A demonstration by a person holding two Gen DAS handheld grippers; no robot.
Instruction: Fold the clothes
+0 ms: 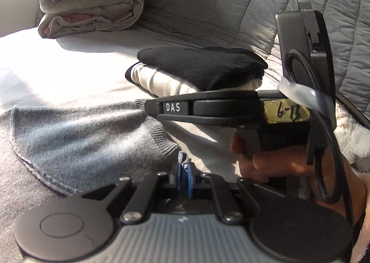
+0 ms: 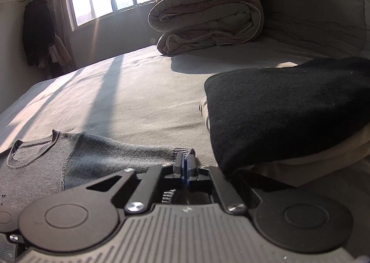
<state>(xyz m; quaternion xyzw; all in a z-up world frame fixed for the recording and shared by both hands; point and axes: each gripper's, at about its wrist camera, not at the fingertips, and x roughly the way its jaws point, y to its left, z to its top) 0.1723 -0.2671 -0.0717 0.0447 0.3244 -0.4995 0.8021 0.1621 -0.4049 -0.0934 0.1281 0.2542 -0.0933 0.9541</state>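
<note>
Right gripper [image 2: 185,165] clamped on the ribbed cuff of a grey sweater [image 2: 69,161] lying flat on the bed [image 2: 138,91]; left gripper [image 1: 183,165] pressed together, apparently empty, above the same sleeve; folded black garment [image 2: 289,110] stacked alongside.

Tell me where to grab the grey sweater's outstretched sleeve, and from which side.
Take the ribbed cuff, coming in low from the black folded garment's side. The sleeve lies flat on the bed, its cuff the thicker free end; the right tool looks shut there.
</note>
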